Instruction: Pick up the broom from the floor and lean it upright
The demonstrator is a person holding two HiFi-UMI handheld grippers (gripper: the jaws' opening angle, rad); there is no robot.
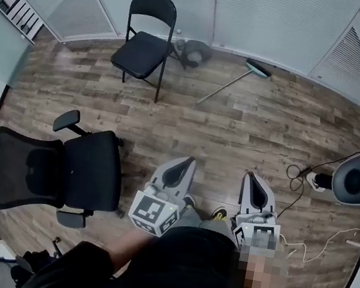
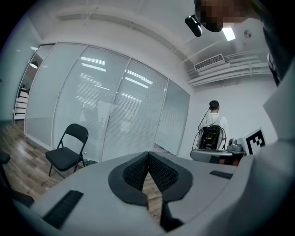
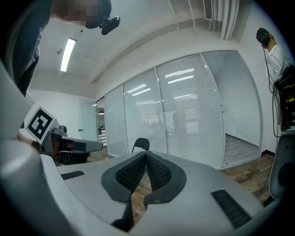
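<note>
1. The left claw (image 2: 148, 156) is closed. Its two ribbed black pads meet at the tip with nothing gripped, and only a sliver of the wooden floor (image 1: 250, 134) shows through the gap behind the tip.
2. The right claw (image 3: 145, 155) is closed too, with its pads pressed together at the tip and empty.
3. In the head view both claws sit side by side at the lower middle of the frame, just ahead of the person's dark-clad body. They point toward the top of the frame, close to level with the noses dipped slightly.
4. The broom (image 1: 227, 85) lies flat on the floor in the upper middle of the frame. Its head is at the upper right end, near the glass wall (image 1: 282, 20), and its handle slants down to the left. It is well apart from both claws, and neither touches it.
5. A black folding chair (image 1: 144, 48) stands left of the handle's end, and a black office chair (image 1: 59, 171) stands left of the claws.
</note>
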